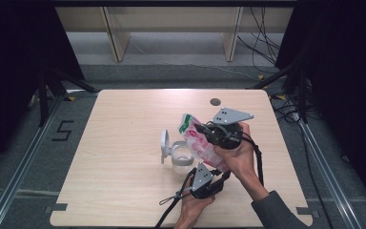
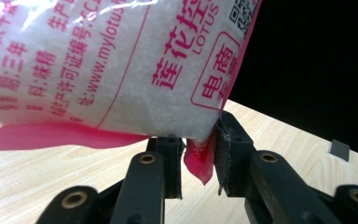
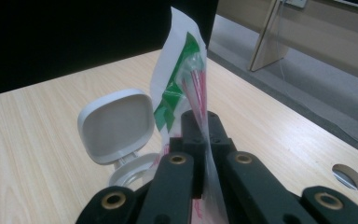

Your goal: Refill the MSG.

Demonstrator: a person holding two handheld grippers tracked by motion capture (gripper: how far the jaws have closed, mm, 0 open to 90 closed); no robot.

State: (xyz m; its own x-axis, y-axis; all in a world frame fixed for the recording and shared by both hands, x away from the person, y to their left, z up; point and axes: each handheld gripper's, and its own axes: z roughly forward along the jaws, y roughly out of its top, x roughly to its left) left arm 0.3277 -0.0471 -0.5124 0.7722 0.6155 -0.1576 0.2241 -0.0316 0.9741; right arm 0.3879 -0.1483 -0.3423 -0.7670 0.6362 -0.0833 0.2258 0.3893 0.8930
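A pink-and-white plastic bag [image 1: 196, 143] of white grains hangs tilted over the table, held at both ends. My right gripper [image 1: 199, 128] is shut on its upper edge, where green print shows; in the right gripper view the jaws [image 3: 200, 126] pinch the thin film of the bag [image 3: 182, 79]. My left gripper [image 1: 216, 172] grips the lower corner from below; in the left gripper view the pink corner sits between its jaws [image 2: 198, 154] and the bag [image 2: 98, 60] bulges above. Below the bag's upper end stands a clear jar [image 1: 182, 160] with its white flip lid [image 1: 165, 145] swung open.
The light wooden table [image 1: 124, 191] has a round cable hole [image 1: 215, 101] near its far edge. The jar's lid [image 3: 114, 126] and rim [image 3: 130, 175] lie just left of the right jaws. Cables trail from both grippers. Wooden furniture legs [image 1: 119, 43] stand on the floor beyond.
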